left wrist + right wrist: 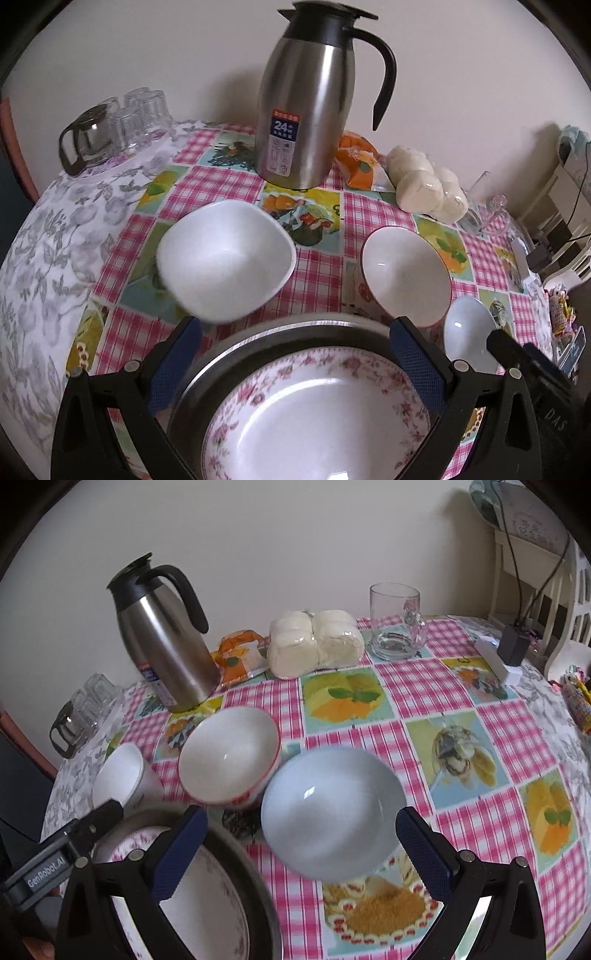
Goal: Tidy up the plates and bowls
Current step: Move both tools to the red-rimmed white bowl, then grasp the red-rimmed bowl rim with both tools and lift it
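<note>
A floral-rimmed white plate (317,417) lies inside a steel pan (258,336) at the near edge of the table. My left gripper (295,347) is open above it, empty. Beyond it stand a white squarish bowl (225,258), a red-rimmed white bowl (406,273) and a pale blue bowl (467,332). My right gripper (301,838) is open, with the pale blue bowl (332,812) just beyond its fingers, not held. The red-rimmed bowl (229,755), the squarish bowl (122,775) and the pan with the plate (207,897) lie to its left.
A steel thermos jug (306,99) stands at the back. An orange packet (356,158), bagged buns (314,642) and a glass mug (397,622) are near the wall. Glasses and a small glass pot (107,129) sit far left. A charger (511,648) lies far right.
</note>
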The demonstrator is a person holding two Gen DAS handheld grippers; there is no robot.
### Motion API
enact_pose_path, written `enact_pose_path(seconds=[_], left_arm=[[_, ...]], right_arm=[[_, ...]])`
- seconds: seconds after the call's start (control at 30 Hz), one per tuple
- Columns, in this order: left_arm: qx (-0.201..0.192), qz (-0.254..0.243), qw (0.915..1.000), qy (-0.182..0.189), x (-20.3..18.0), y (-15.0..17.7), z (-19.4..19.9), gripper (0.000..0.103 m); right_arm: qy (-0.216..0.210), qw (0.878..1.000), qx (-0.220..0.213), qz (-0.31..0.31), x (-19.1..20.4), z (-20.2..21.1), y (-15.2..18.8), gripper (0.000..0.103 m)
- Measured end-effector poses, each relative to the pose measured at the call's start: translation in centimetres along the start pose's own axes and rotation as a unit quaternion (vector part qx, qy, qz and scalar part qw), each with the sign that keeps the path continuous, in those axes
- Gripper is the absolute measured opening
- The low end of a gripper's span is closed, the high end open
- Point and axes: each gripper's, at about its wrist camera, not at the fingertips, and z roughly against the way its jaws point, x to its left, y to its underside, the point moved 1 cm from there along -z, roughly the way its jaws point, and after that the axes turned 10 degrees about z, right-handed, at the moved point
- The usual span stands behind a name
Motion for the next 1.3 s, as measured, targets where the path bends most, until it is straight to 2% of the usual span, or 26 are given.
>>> enact_pose_path(seconds=[0.13,0.23,0.3,0.37,0.43,0.57,0.73,0.8,1.03,1.13,1.3], left_arm=[[0.007,-0.020,0.9997,-0.007,-1.0,-1.8,-0.6,0.101],[0.037,-0.020,0.9990,0.016,-1.8,-3.3,-1.5,0.101],[0.050,-0.028,0.9982,0.014,-2.6,-4.0,-2.3,0.099],[0.067,-0.034,0.9971,0.013,-3.3,-4.5,-3.2,0.096],[0.088,-0.029,0.9956,0.018,-3.9,-4.9,-4.2,0.085],[0.120,-0.037,0.9920,0.011,-5.3,-5.2,-6.4,0.074],[0.151,-0.037,0.9878,0.004,-6.0,-4.7,-9.0,0.049],[0.160,-0.035,0.9865,0.004,-6.1,-4.5,-9.9,0.042],[0.195,-0.035,0.9802,0.003,-6.0,-3.5,-12.4,0.016],[0.201,-0.032,0.9791,0.002,-5.8,-3.1,-13.0,0.011],[0.197,-0.022,0.9800,0.015,-5.5,-2.8,-13.1,0.009]], right_arm=[[-0.007,1.000,0.005,0.008,-0.6,-1.2,-2.5,0.103],[-0.012,1.000,0.011,0.018,-0.6,-2.1,-3.8,0.101],[-0.018,1.000,0.018,0.017,-0.8,-2.9,-4.5,0.094],[-0.022,0.999,0.030,0.017,-0.9,-4.0,-5.2,0.081],[-0.025,0.999,0.039,0.017,-0.8,-4.9,-5.6,0.078],[-0.033,0.997,0.058,0.036,-0.2,-6.6,-6.2,0.056],[-0.033,0.995,0.081,0.048,0.3,-8.7,-6.4,0.039],[-0.034,0.994,0.090,0.054,0.5,-9.4,-6.4,0.037],[-0.033,0.989,0.123,0.077,1.3,-11.3,-6.0,0.017],[-0.034,0.987,0.134,0.084,1.7,-12.1,-5.8,0.011],[-0.039,0.987,0.135,0.077,1.8,-12.8,-5.3,0.008]])
